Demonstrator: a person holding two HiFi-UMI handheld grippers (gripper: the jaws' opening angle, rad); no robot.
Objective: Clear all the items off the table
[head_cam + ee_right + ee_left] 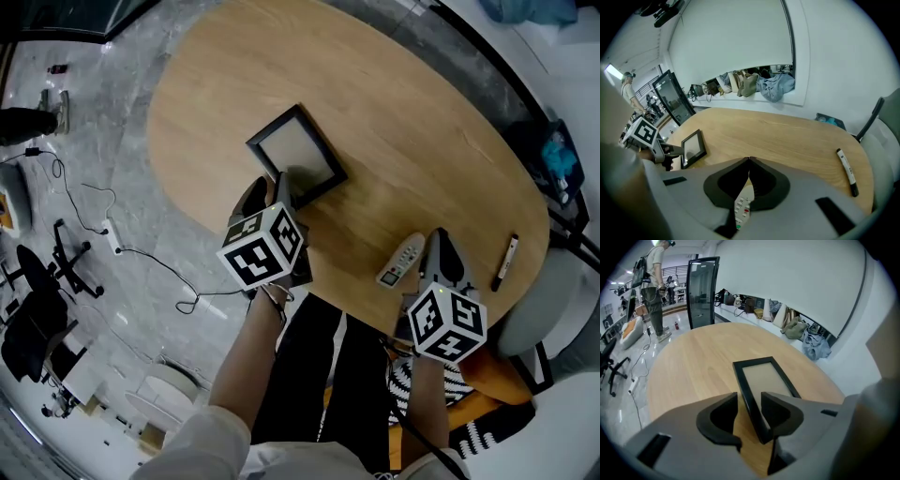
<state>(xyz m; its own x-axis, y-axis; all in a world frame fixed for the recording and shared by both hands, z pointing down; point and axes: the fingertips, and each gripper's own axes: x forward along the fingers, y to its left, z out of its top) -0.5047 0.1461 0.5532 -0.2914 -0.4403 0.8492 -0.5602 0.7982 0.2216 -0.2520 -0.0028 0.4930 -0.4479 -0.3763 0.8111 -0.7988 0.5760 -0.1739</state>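
While the left gripper point(749, 401) is sitting half open astride the near rail of the picture frame point(765, 376), a shallow bite is probably risking a slip; the right gripper point(749, 161) is hovering shut, empty, above the remote control point(742, 206).

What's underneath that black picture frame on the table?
Only the wooden table shows around the black frame, which lies flat on it. Anything beneath it is covered. The left gripper has its open jaws astride one side of it.
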